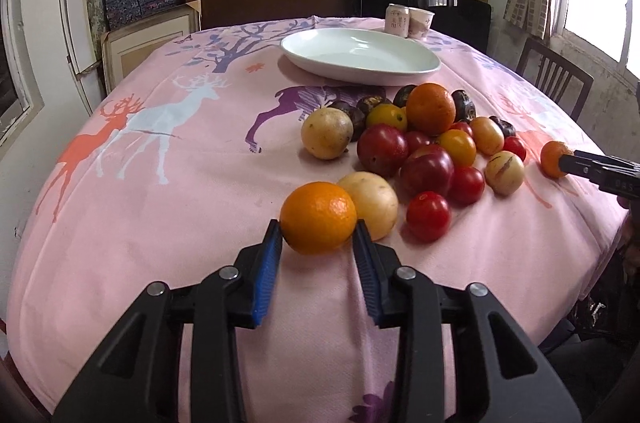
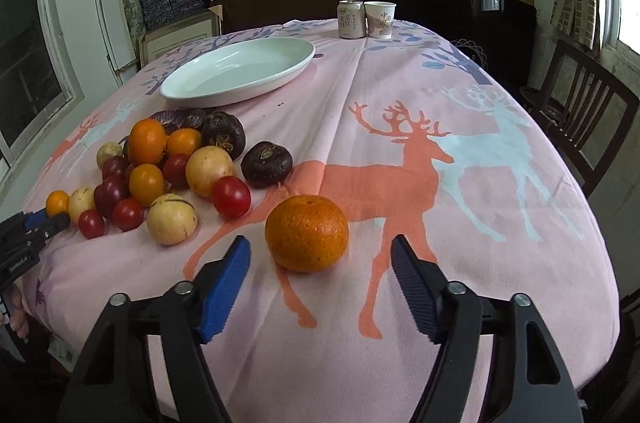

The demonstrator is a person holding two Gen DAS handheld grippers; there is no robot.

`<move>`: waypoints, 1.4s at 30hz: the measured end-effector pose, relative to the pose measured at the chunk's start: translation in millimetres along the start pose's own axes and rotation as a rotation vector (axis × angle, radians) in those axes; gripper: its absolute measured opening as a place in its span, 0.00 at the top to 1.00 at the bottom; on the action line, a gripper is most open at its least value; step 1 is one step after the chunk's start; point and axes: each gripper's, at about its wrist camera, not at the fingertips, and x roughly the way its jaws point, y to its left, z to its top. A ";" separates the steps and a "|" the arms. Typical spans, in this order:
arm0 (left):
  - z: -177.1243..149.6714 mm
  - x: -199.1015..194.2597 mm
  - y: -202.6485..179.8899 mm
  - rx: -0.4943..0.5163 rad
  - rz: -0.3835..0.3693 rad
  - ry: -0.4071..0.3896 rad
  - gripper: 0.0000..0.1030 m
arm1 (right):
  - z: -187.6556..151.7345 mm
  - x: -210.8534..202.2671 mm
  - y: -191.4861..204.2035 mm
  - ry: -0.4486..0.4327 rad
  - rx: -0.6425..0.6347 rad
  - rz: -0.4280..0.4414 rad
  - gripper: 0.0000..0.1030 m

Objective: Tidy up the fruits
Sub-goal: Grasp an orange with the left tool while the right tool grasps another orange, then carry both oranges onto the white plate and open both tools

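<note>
Already my left gripper (image 1: 318, 237) pinched an orange (image 1: 318, 217) by its fingertips alone; being round, it could squirt out. My right gripper (image 2: 320, 251) gaped around another orange (image 2: 307, 233), untouched, which could roll away across the tablecloth (image 2: 500, 243).

Fruit: orange (image 1: 318, 217), three; red tomato (image 1: 428, 216), five; yellow-orange tomato (image 1: 457, 147), two; dark red plum (image 1: 382, 149), two; pale yellow round fruit (image 1: 327, 138), four; dark brown chestnut (image 2: 267, 163), about five, some half hidden. Tableware: white plate (image 2: 208, 95), one; drink can (image 2: 351, 19), one; paper cup (image 2: 381, 19), one.
</note>
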 end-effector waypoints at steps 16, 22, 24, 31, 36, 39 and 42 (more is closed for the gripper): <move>41.6 -20.8 2.0 0.000 -0.038 -0.080 0.66 | 46.0 -20.5 5.8 -0.093 -0.015 0.119 0.57; 98.1 14.3 -15.4 0.048 -0.095 -0.050 0.65 | 98.4 -4.3 19.9 -0.097 -0.018 0.171 0.57; 121.0 36.3 -22.1 0.053 -0.113 -0.020 0.65 | 118.3 13.6 27.2 -0.073 -0.018 0.178 0.57; 183.4 135.6 -32.7 0.046 -0.098 0.119 0.65 | 174.6 102.0 48.9 0.027 0.008 0.173 0.55; 197.9 167.1 -21.8 -0.009 -0.077 0.164 0.63 | 192.3 118.3 52.9 -0.042 0.034 0.138 0.37; 195.5 142.4 -13.9 -0.023 -0.054 0.082 0.32 | 182.1 99.4 51.7 -0.078 0.017 0.140 0.37; 183.0 114.8 -12.7 -0.007 -0.060 0.034 0.25 | 160.9 79.6 47.9 -0.087 0.013 0.153 0.33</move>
